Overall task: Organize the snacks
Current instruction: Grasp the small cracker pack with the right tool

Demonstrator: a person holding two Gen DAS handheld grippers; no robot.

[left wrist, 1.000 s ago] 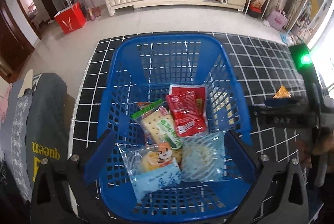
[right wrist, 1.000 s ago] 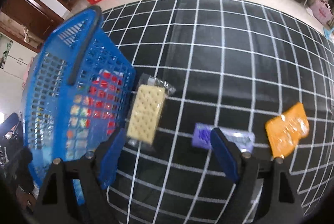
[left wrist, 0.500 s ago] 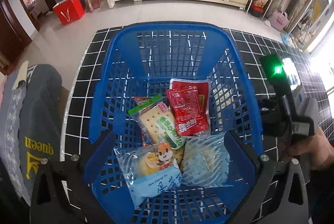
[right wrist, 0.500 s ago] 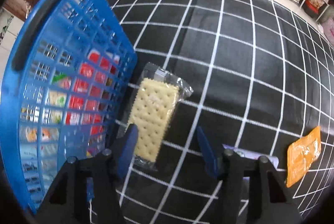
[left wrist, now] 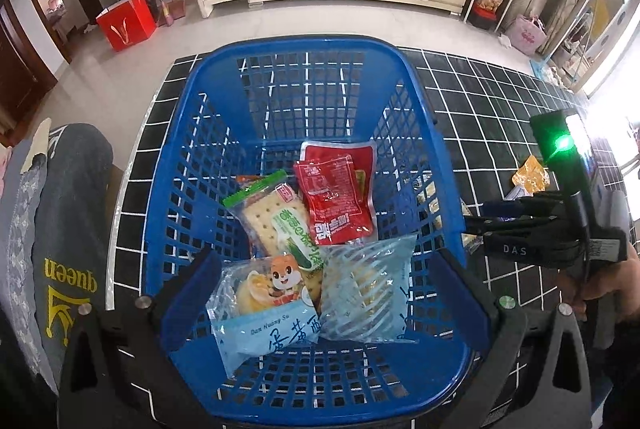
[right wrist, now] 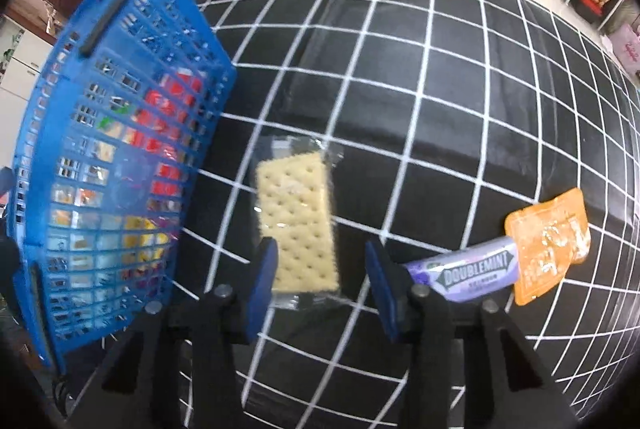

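A blue plastic basket (left wrist: 400, 65) stands on the black grid-pattern cloth and holds red packets (left wrist: 334, 197), a green-labelled cracker pack (left wrist: 280, 221) and two pale blue bread packs (left wrist: 264, 309). My left gripper (left wrist: 326, 293) hovers open above the basket's near end, holding nothing. In the right wrist view a clear-wrapped cracker pack (right wrist: 296, 221) lies on the cloth beside the basket (right wrist: 120, 149). My right gripper (right wrist: 322, 279) is open, with the pack's near end between its blue fingers (right wrist: 264, 277).
A purple Doublemint gum pack (right wrist: 472, 271) and an orange packet (right wrist: 548, 241) lie on the cloth (right wrist: 400, 69) right of the right gripper. A hand holds the right gripper's body (left wrist: 560, 229) beside the basket. A grey cushion (left wrist: 60, 229) is at the left.
The right gripper has moved onto the cracker pack, and its fingers have narrowed around the pack's near end. The left gripper has stayed over the basket, shifting only slightly.
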